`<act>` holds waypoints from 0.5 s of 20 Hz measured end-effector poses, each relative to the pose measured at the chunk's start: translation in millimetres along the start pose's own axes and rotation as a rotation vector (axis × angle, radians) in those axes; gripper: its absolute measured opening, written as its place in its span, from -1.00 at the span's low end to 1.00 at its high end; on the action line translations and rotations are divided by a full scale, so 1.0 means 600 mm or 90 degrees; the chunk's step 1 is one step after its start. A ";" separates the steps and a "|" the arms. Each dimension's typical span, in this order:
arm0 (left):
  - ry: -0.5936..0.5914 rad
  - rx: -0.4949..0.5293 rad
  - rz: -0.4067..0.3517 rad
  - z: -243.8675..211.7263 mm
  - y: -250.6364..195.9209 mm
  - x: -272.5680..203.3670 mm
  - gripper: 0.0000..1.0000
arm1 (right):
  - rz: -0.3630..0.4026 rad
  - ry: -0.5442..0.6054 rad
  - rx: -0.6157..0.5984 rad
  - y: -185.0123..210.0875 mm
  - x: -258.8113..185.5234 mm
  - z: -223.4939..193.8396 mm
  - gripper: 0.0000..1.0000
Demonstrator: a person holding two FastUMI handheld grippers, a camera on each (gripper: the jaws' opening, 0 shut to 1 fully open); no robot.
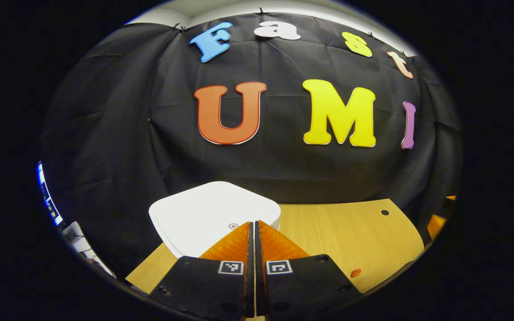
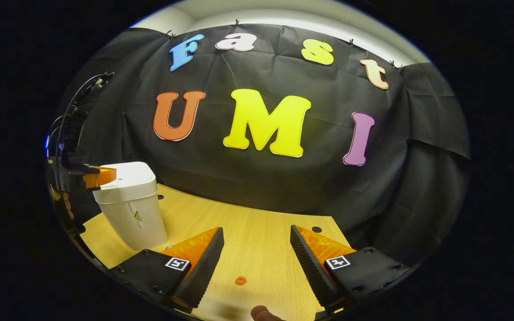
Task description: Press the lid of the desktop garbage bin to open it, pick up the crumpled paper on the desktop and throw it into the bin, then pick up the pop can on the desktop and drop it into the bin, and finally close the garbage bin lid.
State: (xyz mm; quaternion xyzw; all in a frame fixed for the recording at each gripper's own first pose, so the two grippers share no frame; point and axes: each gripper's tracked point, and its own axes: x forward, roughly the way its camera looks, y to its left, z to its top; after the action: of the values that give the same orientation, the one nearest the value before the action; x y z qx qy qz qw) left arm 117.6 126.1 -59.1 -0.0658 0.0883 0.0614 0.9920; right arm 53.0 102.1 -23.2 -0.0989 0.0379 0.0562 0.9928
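2 tools: left (image 1: 254, 225) closed, right (image 2: 257, 249) wide.

One white garbage bin (image 2: 131, 206), one wooden table (image 2: 257, 249), and two hand-held grippers, left (image 1: 254, 225) and right (image 2: 257, 243).

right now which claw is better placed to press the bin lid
Left. The left claw is shut with its tips right at the white bin lid; the right gripper view also shows it at the lid's edge. The right claw hangs open over the bare wooden desktop, away from the garbage bin.
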 end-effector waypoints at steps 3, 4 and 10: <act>-0.030 0.000 0.039 0.024 0.033 0.019 -0.94 | 0.000 0.006 -0.008 0.007 0.011 0.000 0.89; -0.027 0.001 0.043 0.025 0.037 0.027 -0.94 | 0.000 0.007 -0.011 0.010 0.014 -0.001 0.89; 0.007 -0.002 0.048 0.010 0.045 0.052 -0.94 | 0.006 0.015 -0.018 0.025 0.029 -0.007 0.89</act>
State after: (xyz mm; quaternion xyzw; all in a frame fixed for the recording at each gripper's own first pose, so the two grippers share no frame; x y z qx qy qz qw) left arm 145.6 156.9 -62.0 -0.0647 0.0960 0.0989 0.9883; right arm 68.4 117.9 -31.8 -0.1134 0.0495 0.0605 0.9905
